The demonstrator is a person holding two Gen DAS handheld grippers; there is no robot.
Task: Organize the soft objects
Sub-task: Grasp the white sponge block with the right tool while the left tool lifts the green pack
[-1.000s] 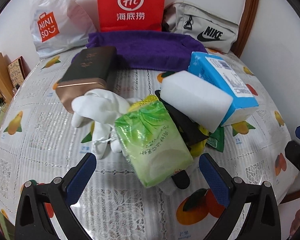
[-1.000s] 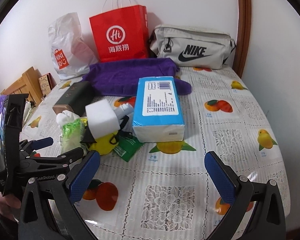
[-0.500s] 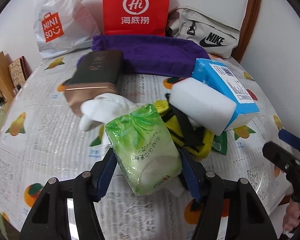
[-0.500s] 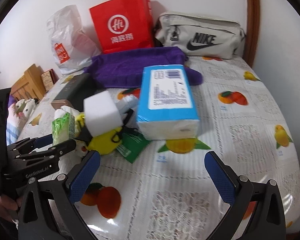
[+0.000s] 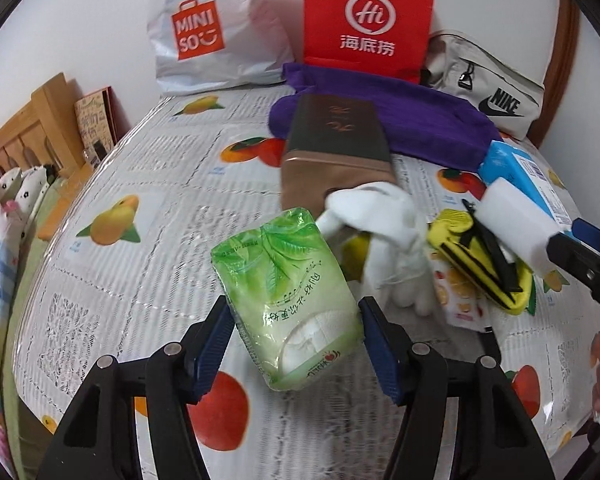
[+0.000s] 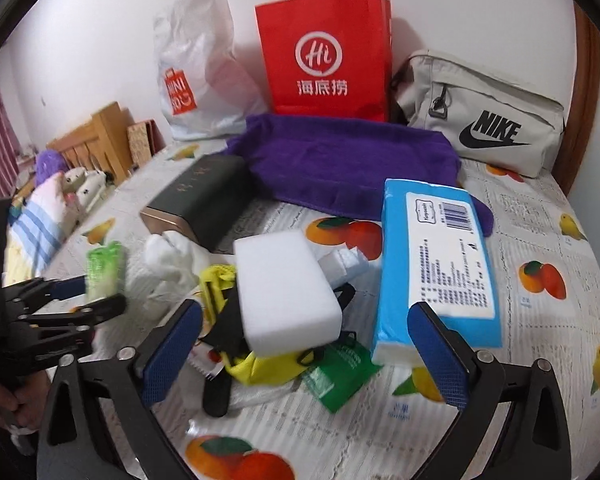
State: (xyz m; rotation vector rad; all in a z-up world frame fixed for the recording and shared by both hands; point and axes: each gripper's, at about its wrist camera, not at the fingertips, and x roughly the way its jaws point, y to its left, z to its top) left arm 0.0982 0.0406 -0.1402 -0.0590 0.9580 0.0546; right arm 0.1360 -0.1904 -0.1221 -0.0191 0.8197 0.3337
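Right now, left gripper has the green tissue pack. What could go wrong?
1. The left gripper pinches only the near end of the green tissue pack; the soft pack could sag or slip.
2. The open right gripper straddles the white sponge atop the pile; closing may snag the yellow item underneath.

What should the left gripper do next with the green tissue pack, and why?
Probably carry it a little further left and set it down on bare tablecloth. The left gripper is shut on the green tissue pack, which looks lifted off the pile beside the white gloves, so it seems free to move. The right gripper is open near the white sponge.
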